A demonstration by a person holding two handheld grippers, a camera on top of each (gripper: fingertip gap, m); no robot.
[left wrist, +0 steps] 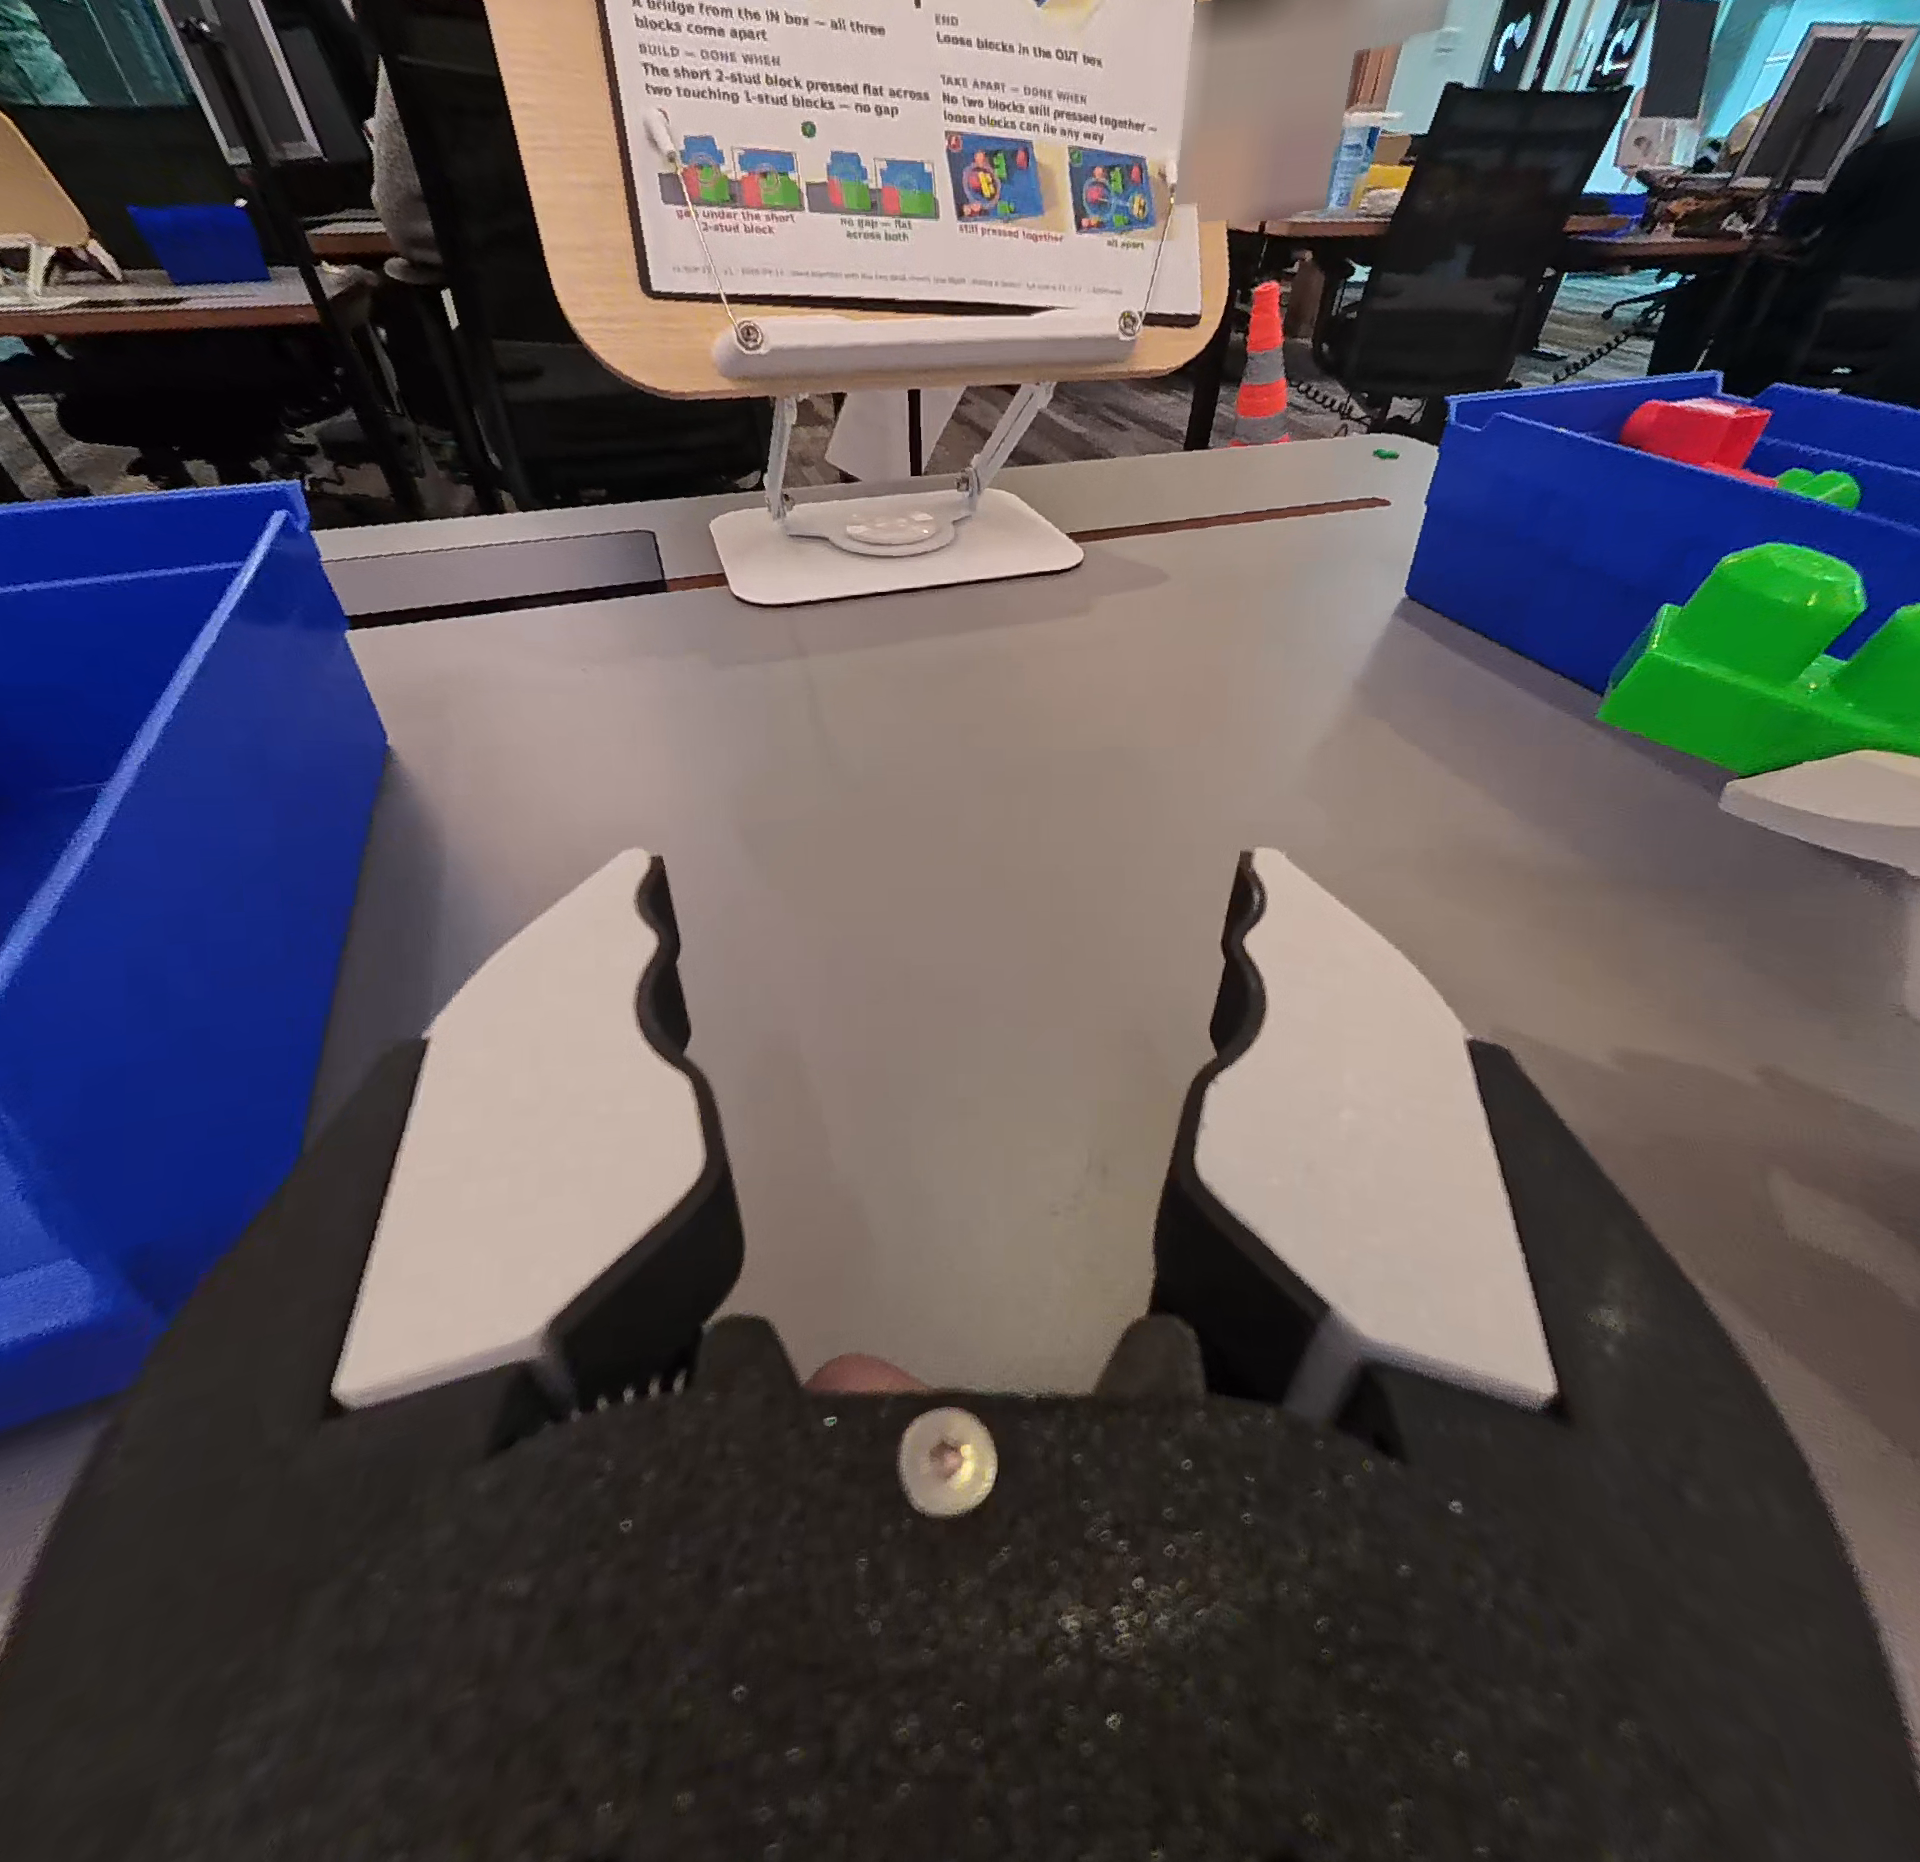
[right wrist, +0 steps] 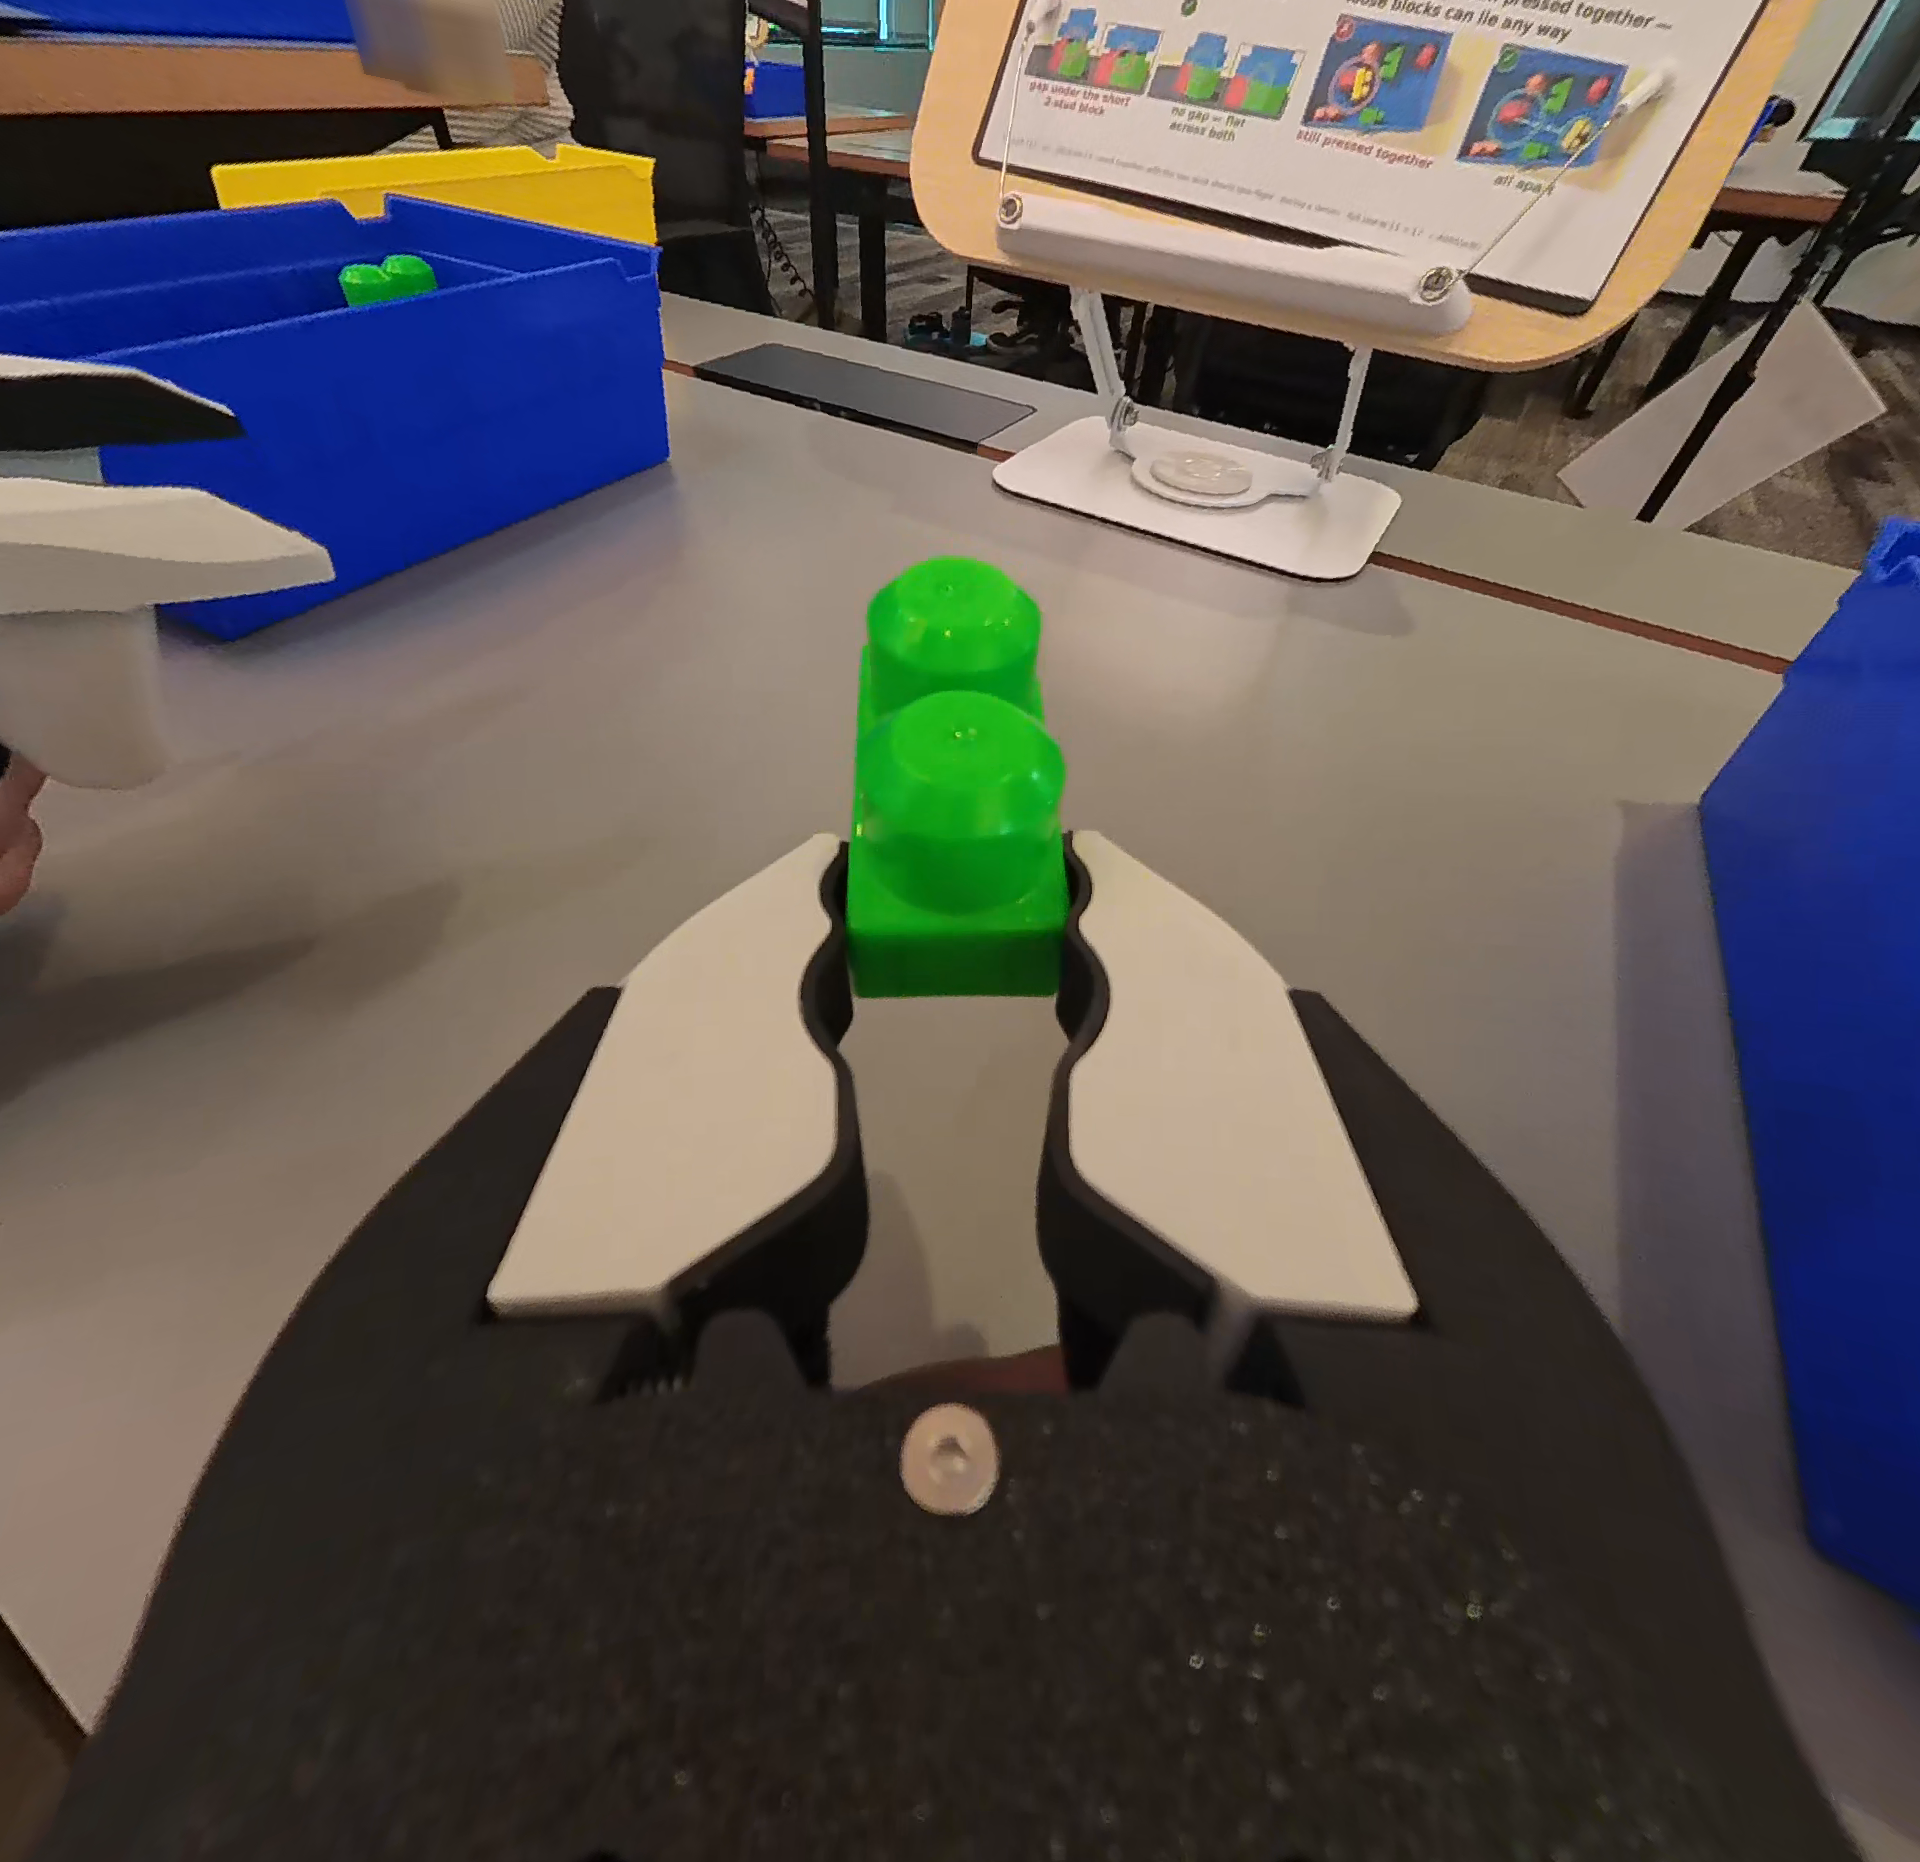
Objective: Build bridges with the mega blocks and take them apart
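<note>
Green 2-stud block [right wrist: 956, 825] x1 gripped by R tongs [right wrist: 956, 913]; L tongs [left wrist: 951, 867] released.

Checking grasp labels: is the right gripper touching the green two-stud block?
Touching. The right wrist view shows the right gripper closed against both sides of the green two-stud block.

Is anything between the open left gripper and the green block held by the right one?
Nothing visible. The left gripper is open over bare table; the green block sits off to its right, clamped in the right gripper, with only clear tabletop between them.
</note>
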